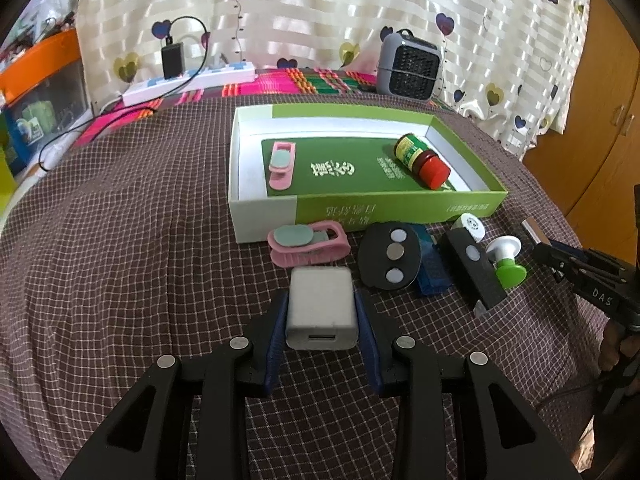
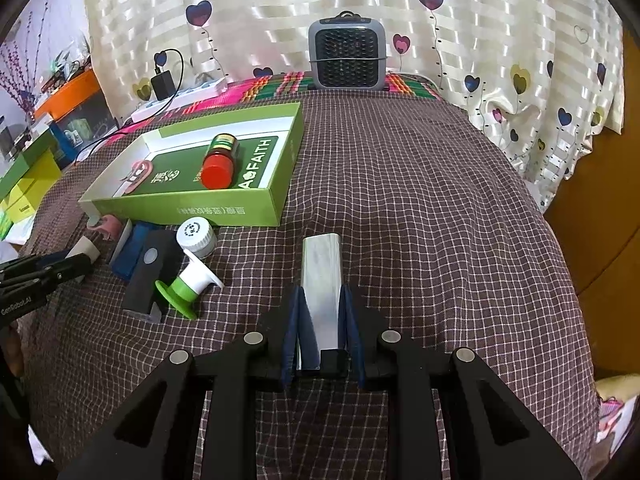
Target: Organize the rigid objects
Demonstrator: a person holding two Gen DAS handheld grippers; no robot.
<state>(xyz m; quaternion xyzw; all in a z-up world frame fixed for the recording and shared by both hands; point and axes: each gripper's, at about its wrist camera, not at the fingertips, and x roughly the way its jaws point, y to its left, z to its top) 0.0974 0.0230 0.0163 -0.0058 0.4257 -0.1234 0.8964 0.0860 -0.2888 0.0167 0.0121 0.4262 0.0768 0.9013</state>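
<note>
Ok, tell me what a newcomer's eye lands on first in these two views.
First, the green box in the middle of the checked tablecloth, with a red-capped bottle lying inside at its right end and a pink clip at its left. Next, what the grippers hold: the left gripper grips a white charger block, and the right gripper grips a shiny silver bar.

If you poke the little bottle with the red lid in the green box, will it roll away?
Probably a little. The bottle lies on its round side, so a sideways nudge should roll it. The green box has walls that would likely stop it. It looks hard, not squishy.
</note>
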